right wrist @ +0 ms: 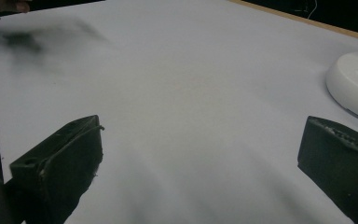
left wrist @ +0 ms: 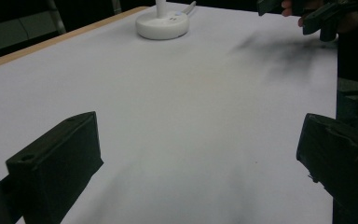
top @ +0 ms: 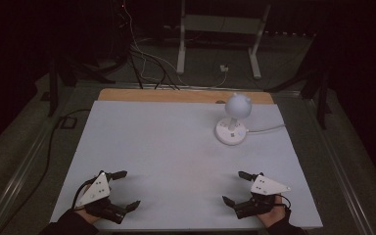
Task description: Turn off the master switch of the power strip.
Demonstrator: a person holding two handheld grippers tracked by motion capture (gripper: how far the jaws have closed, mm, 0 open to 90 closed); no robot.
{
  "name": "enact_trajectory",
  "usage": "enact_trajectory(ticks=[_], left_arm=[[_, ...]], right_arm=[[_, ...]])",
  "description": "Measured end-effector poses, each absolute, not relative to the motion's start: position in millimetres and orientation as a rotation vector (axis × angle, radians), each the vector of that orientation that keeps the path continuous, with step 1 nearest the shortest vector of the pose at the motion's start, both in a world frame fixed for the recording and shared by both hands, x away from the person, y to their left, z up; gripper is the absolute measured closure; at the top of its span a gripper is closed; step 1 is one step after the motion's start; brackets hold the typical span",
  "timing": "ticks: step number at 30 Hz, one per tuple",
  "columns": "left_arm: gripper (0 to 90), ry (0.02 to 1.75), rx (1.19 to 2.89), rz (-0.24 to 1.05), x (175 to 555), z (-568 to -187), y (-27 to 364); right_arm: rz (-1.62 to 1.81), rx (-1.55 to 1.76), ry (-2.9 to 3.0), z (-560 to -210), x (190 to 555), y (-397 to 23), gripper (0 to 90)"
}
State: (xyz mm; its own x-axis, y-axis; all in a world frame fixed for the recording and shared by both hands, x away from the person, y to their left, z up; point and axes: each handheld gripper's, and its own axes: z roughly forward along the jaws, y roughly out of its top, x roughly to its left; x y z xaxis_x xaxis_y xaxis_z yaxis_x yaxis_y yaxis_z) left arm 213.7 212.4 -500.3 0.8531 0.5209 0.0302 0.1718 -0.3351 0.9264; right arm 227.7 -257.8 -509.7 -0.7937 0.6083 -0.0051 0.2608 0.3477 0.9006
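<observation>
Sitting far right on the white tabletop [top: 176, 147] is a small white desk lamp w/ round base and ball-shaped head [top: 233, 120], cord trailing off right. Left black two-jaw gripper [top: 125, 189] is near left, jaws spread wide, nothing btwn them. Right black two-jaw gripper [top: 236, 187] near right, same deal, wide apart & empty. Both well apart from the lamp.

A dark room surrounds the pale tabletop [top: 176, 147]. Beyond its far wooden edge, a white metal stand [top: 220, 39] and loose cables [top: 147, 63] sit on grey floor [top: 200, 73].
</observation>
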Motion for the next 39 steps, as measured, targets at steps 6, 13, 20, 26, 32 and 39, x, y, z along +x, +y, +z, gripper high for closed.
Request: enact_trajectory(ticks=[6, 13, 20, 26, 32, 39], left_arm=[[0.3, 0.519, 1.901, 0.384, 214, -500, 213], [0.4, 0.523, 1.896, 0.373, 214, -500, 213], [0.4, 0.533, 1.893, 0.357, 214, -500, 214], [0.4, 0.531, 1.895, 0.357, 214, -500, 213], [0.4, 0.530, 1.891, 0.353, 214, -500, 214], [0.4, 0.529, 1.889, 0.351, 214, -500, 214]], right_arm=[[1.428, 0.747, 2.301, -510, 227, -256, 0.0], [1.427, 0.717, 2.339, -510, 226, -254, 0.0], [1.438, 0.708, 2.405, -510, 224, -249, 0.0], [1.480, 0.743, 2.410, -505, 225, -249, 0.0], [1.491, 0.749, 2.437, -502, 225, -246, 0.0], [1.531, 0.763, 2.439, -496, 228, -246, 0.0]])
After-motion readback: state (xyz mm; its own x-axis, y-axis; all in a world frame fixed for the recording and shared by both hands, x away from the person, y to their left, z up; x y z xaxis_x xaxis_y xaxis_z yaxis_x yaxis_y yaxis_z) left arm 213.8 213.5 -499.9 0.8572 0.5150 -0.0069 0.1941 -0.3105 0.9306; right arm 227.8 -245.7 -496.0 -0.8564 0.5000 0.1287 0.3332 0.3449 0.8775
